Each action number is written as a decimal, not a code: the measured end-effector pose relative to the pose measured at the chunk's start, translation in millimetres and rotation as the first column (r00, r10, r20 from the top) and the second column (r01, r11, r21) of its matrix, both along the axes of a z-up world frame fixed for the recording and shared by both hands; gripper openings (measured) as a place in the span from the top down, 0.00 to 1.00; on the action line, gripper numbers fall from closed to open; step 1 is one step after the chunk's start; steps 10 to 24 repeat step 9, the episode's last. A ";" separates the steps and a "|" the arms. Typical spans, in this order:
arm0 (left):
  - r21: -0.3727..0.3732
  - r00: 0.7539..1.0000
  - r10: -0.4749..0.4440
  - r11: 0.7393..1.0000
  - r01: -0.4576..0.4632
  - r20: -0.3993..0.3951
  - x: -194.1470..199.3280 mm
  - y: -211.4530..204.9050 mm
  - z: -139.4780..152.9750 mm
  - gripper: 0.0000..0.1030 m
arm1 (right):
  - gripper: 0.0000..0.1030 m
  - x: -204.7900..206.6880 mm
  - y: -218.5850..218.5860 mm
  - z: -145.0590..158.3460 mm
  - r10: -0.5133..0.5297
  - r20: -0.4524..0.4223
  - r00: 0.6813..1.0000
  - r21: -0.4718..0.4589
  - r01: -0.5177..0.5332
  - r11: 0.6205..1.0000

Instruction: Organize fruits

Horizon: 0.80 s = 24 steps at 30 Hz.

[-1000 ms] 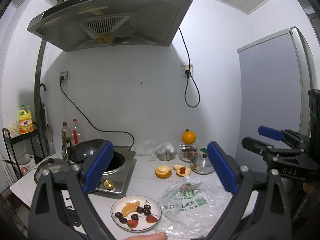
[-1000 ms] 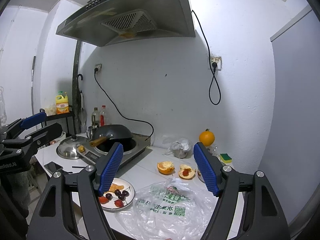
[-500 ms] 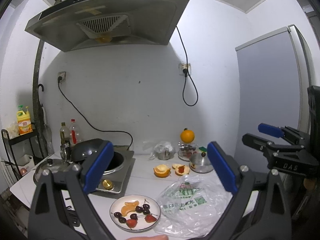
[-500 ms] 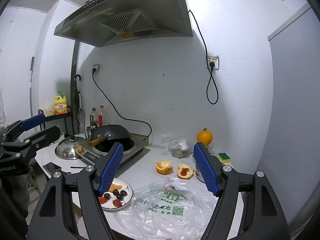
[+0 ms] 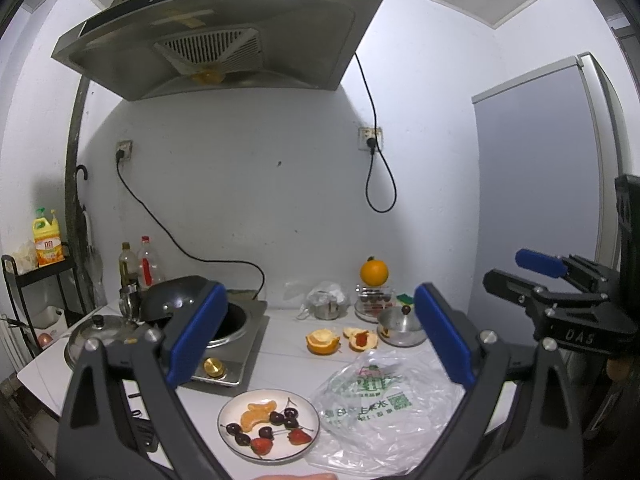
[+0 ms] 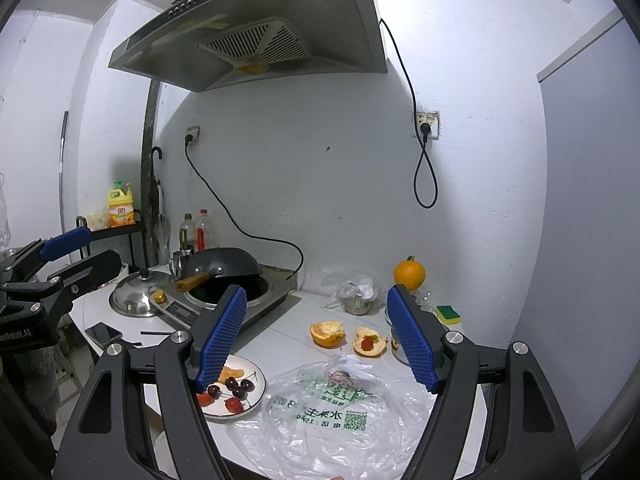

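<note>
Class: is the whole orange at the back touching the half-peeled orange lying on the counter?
Apart. The left wrist view shows the whole orange perched on a jar, with bare counter before the half-peeled orange.

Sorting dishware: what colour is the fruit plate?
White plate, clearest in the left wrist view.

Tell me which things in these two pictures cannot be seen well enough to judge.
- plate, right wrist view: its left part is hidden behind the right gripper.
- metal bowl, left wrist view: contents too small to tell.
- glass jar under the whole orange: dark contents unclear.
- plastic bag: whether anything lies inside.
</note>
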<state>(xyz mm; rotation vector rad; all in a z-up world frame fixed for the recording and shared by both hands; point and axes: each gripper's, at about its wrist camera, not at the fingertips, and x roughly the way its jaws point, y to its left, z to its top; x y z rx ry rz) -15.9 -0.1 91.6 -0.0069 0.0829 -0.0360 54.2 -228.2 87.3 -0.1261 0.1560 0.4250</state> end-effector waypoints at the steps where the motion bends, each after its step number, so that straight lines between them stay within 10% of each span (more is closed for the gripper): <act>1: 0.001 1.000 -0.001 1.000 0.001 0.000 0.5 -0.1 0.3 0.07 | 0.26 -0.1 0.4 -0.4 0.001 0.000 1.000 -0.001 -0.001 1.000; 24: -0.011 0.999 -0.034 0.999 0.034 0.006 1.4 -1.1 -1.8 0.07 | 0.26 2.7 2.0 -4.1 0.011 -0.007 1.000 -0.006 -0.011 1.000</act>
